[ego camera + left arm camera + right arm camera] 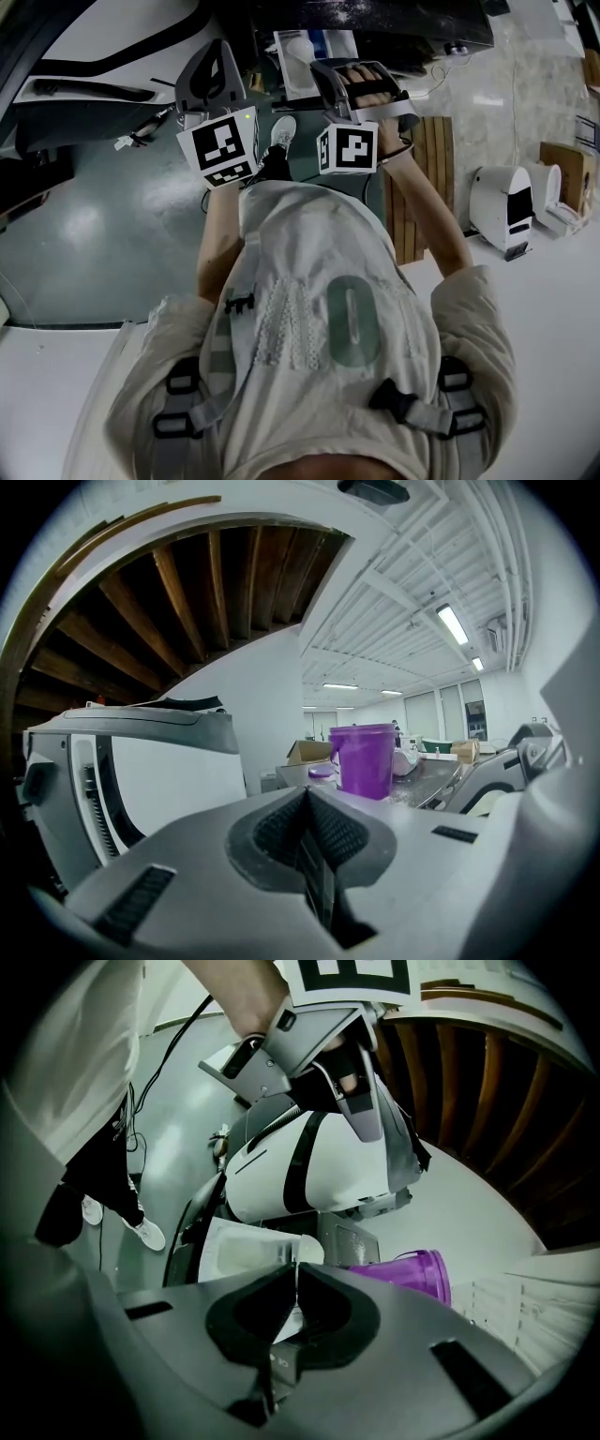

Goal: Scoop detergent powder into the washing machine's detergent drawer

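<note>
Left tongs (pixel 307 797): pressed together, nothing between them.
Right tongs (pixel 294 1271): pressed together, empty, held up just beside the left.
Tub (pixel 364 759): purple, upright on the tabletop (pixel 441 782), ahead and slightly right of the left tongs, well apart.
Tray (pixel 246 1252): white, possibly the drawer, beyond the right tongs' tips, near the tub.
Nearer: probably the right tongs.

All the pictures are dim and a bit grey. Long ceiling lights (pixel 452 623) glow bright in the left gripper view. The floor (pixel 84 225) has soft white glare in the head view. Both gripper views bend round at the edges, with black corners.
</note>
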Action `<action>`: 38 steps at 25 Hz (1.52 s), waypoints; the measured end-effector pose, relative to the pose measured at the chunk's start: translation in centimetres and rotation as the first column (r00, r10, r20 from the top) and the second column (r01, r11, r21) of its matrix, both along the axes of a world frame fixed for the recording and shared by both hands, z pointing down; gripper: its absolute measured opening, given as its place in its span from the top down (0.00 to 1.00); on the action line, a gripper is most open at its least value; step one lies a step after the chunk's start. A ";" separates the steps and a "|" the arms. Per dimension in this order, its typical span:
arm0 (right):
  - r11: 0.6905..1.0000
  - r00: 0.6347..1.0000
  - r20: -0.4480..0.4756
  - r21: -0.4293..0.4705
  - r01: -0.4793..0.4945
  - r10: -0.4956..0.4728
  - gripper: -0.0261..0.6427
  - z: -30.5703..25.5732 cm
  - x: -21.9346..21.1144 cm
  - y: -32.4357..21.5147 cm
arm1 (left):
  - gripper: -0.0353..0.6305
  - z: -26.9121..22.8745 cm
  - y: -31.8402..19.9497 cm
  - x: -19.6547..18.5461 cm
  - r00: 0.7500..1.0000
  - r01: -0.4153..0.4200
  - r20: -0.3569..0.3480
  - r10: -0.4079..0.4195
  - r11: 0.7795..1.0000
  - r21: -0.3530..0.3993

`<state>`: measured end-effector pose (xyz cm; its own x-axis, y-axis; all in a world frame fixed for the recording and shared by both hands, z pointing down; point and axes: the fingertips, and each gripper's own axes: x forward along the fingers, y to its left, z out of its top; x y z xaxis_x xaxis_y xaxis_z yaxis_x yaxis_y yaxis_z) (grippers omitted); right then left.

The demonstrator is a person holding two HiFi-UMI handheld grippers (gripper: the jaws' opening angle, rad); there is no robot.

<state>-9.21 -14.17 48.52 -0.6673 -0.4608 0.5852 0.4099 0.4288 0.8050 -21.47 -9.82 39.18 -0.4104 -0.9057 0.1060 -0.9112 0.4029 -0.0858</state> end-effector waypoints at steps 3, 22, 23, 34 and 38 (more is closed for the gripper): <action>1.000 1.000 -0.002 0.004 0.006 -0.006 0.94 -0.1 0.0 0.2 | 0.92 0.0 0.1 0.2 1.000 -0.001 0.000 0.001 1.000 0.001; 0.916 0.937 0.277 -0.390 -0.093 0.212 0.94 -7.0 -3.7 -3.4 | 0.92 -2.4 -3.2 -0.7 0.999 -0.037 0.015 0.037 0.999 0.011; 0.899 0.921 0.306 -0.429 -0.091 0.239 0.94 -8.0 -3.9 -3.7 | 0.92 -2.6 -3.4 -0.7 0.999 -0.038 0.015 0.037 0.999 0.011; 0.695 0.666 0.526 -0.719 0.016 0.529 0.94 -17.3 -4.1 -7.6 | 0.92 -6.9 -6.2 -0.7 0.992 -0.114 0.065 0.109 0.991 0.072; 0.681 0.577 0.568 -0.732 0.028 0.587 0.94 -19.4 -2.5 -8.7 | 0.92 -8.6 -6.9 -0.4 0.987 -0.145 0.078 0.138 0.985 0.095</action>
<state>-11.71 -22.91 29.15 -0.8755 -0.4489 0.1788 -0.4086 0.8853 0.2222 -21.84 -16.77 30.57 -0.2803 -0.9598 -0.0123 -0.9528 0.2798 -0.1178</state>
